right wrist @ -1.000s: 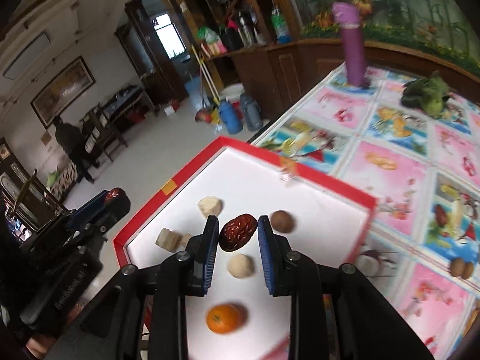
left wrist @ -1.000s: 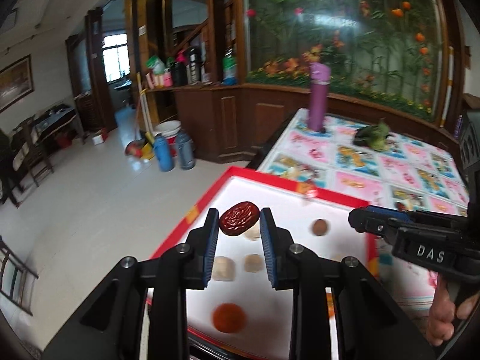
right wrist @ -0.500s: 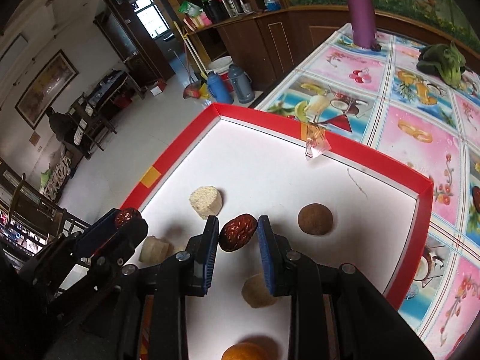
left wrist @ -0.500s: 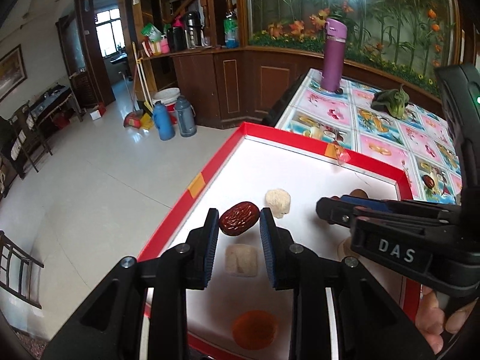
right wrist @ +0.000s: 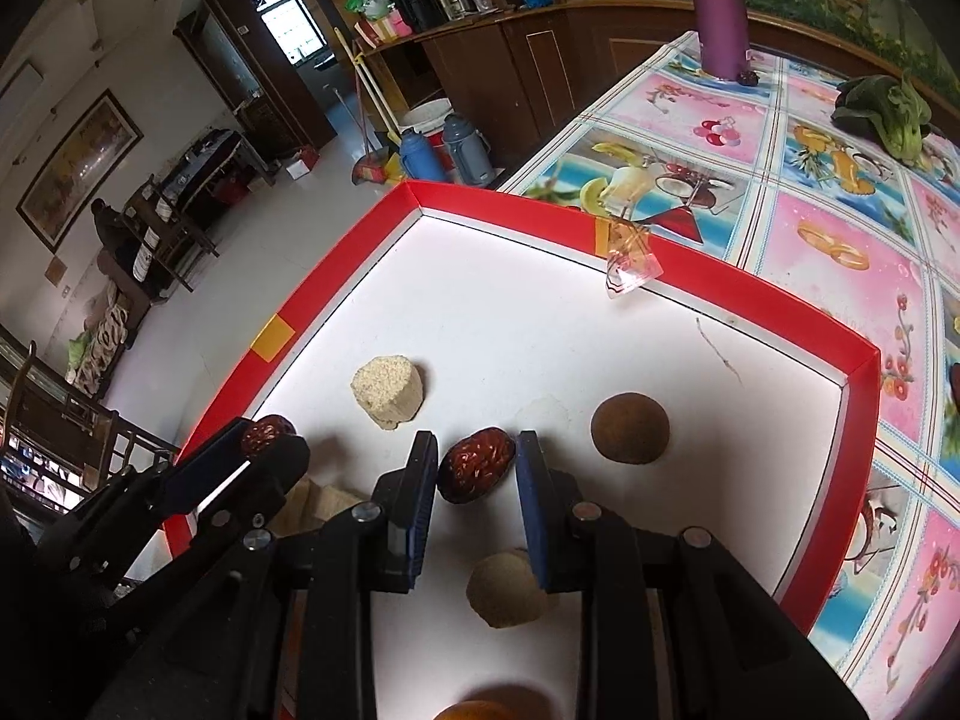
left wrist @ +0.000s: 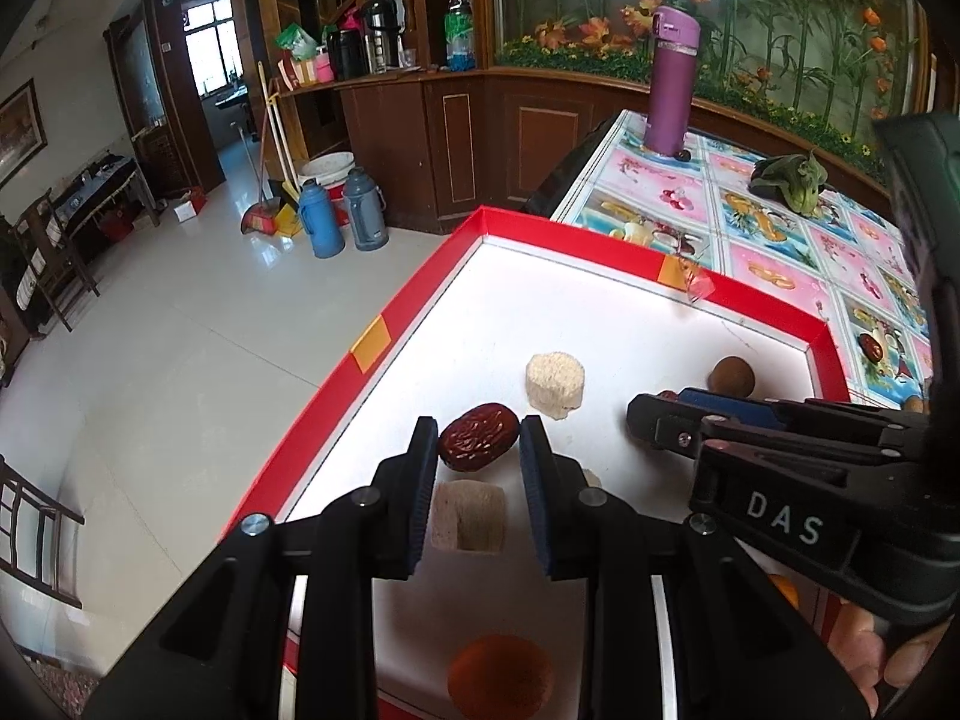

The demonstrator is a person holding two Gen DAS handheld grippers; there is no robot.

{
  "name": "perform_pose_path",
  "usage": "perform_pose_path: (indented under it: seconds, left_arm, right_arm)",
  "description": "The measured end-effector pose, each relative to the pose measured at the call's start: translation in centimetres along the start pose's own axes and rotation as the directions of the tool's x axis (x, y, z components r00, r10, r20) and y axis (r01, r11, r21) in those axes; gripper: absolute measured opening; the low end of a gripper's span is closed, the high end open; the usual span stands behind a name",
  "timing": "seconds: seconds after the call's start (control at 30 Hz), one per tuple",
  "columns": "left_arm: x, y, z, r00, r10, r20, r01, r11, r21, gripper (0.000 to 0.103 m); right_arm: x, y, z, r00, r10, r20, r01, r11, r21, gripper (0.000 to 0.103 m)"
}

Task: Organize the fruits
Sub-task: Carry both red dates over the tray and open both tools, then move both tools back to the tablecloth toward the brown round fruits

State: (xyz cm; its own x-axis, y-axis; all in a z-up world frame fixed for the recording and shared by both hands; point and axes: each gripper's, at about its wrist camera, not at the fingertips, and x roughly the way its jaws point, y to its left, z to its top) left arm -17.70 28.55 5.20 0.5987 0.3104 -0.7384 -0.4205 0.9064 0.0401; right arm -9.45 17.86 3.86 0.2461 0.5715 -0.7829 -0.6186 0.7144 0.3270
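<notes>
Dates fill both claws. At left, our left claw (left wrist: 478, 457) pinches a red date (left wrist: 478, 444); at right, our right claw (right wrist: 477, 468) pinches another date (right wrist: 476, 464). Both have dropped low over the red-rimmed tray (left wrist: 414, 313), likely ready for placing.

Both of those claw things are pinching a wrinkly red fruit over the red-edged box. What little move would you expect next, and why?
Probably a short dip of both, then letting go. The left gripper holds a red date and the right gripper holds another red date, both low over the white floor of the tray, where the other pieces already lie.
</notes>
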Motion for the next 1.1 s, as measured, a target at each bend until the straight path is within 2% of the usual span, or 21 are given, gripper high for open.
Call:
perform_pose_path:
  seconds: [0.3,0.47,0.6,0.63,0.83,0.93,1.1]
  left_arm:
    - [0.8,0.2,-0.1,0.999,0.020,-0.047,-0.021,1.000,-0.023,0.032]
    - [0.9,0.8,-0.3,0.996,0.047,-0.071,-0.051,0.997,-0.055,0.056]
    - [0.1,0.7,-0.2,0.997,0.048,-0.063,-0.052,0.996,-0.067,0.070]
    - [-0.5,0.5,-0.1,0.997,0.053,-0.050,-0.057,0.996,-0.064,0.074]
    - [-4.1,-1.1,0.5,0.997,0.052,0.049,-0.051,0.998,-0.023,0.083]
    - [-6.3,-2.4,0.6,0.993,0.044,0.110,-0.044,0.999,-0.001,0.092]
    - [-8.7,-6.3,-0.1,0.988,-0.040,0.150,0.026,0.995,0.099,0.095]
  right_arm:
    - [0.0,0.3,0.1,0.998,-0.066,-0.013,0.066,0.997,-0.038,0.026]
    - [-0.6,-0.7,0.0,0.998,-0.059,-0.026,0.059,0.998,-0.010,0.033]
    - [-2.8,-1.5,-0.3,0.999,-0.029,0.031,0.029,1.000,0.007,0.034]
    - [-3.5,-1.6,-0.3,0.998,-0.032,0.049,0.032,0.999,0.005,0.035]
    - [-7.9,-3.7,-1.1,0.987,-0.057,0.149,0.058,0.998,-0.001,0.039]
    - [-11.0,-6.6,-2.2,0.976,-0.075,0.203,0.069,0.997,0.039,0.045]
    - [-16.5,-12.9,-5.3,0.947,-0.161,0.279,0.132,0.984,0.120,0.049]
